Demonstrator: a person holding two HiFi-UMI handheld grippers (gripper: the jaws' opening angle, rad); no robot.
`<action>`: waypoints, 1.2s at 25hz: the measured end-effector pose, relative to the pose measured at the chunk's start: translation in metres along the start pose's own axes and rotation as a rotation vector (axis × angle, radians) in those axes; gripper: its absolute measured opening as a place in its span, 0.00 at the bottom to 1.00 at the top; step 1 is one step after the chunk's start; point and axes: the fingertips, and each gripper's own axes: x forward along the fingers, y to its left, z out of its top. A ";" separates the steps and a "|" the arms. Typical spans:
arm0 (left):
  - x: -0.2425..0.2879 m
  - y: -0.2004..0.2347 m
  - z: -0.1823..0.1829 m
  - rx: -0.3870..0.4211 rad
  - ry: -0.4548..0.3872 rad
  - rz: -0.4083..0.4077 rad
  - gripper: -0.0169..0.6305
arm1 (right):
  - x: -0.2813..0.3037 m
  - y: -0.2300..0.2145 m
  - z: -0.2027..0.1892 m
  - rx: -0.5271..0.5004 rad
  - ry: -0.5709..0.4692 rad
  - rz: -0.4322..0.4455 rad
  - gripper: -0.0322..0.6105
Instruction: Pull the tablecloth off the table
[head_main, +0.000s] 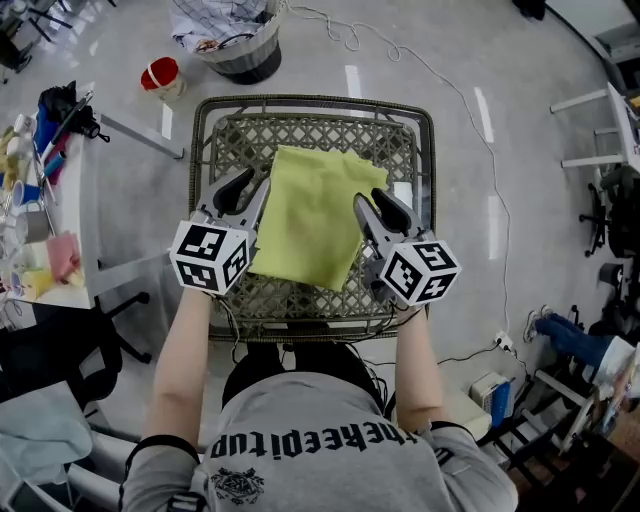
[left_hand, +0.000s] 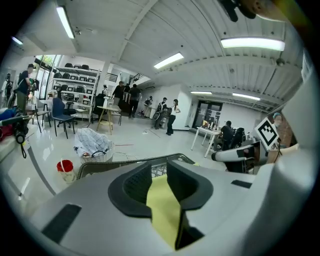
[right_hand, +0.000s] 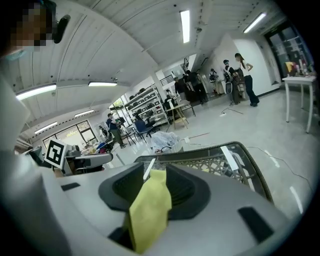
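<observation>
A person in a grey T-shirt (head_main: 330, 440) stands at the near edge of a woven-topped bench (head_main: 312, 102), with a hand-held gripper in each hand. The left hand-held gripper (head_main: 250, 186) is clamped on the left side of a yellow-green tablecloth (head_main: 310, 215). The right hand-held gripper (head_main: 372, 204) is clamped on its right side, where a fold of fabric spills back out between the jaws.

The tablecloth lies rumpled across the middle of the bench. Bare lattice shows along the far edge and down both sides, and the cloth's lowest corner points toward the near edge between the two grippers. On the floor beyond the far edge are a laundry basket (head_main: 235, 45) heaped with fabric and a red cup (head_main: 160, 74).

The pull itself appears yet to come, and the risks look plain enough. Each gripper seems to hold only a narrow pinch of thin fabric, so a sharp tug could slide the tablecloth out of one pair of jaws and leave it hanging from the other. The open weave of the bench top could snag a hem or corner dragged flat across it. A lopsided pull would likely bunch the fabric rather than clear it.
</observation>
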 end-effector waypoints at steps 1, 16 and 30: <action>-0.001 -0.001 0.000 0.008 0.000 0.005 0.16 | -0.002 0.001 0.000 -0.004 -0.002 -0.001 0.25; -0.050 -0.052 -0.006 0.105 -0.025 -0.074 0.05 | -0.048 0.058 -0.007 -0.043 -0.071 0.051 0.07; -0.135 -0.099 -0.010 0.164 -0.077 -0.161 0.05 | -0.118 0.140 -0.022 -0.127 -0.161 0.037 0.07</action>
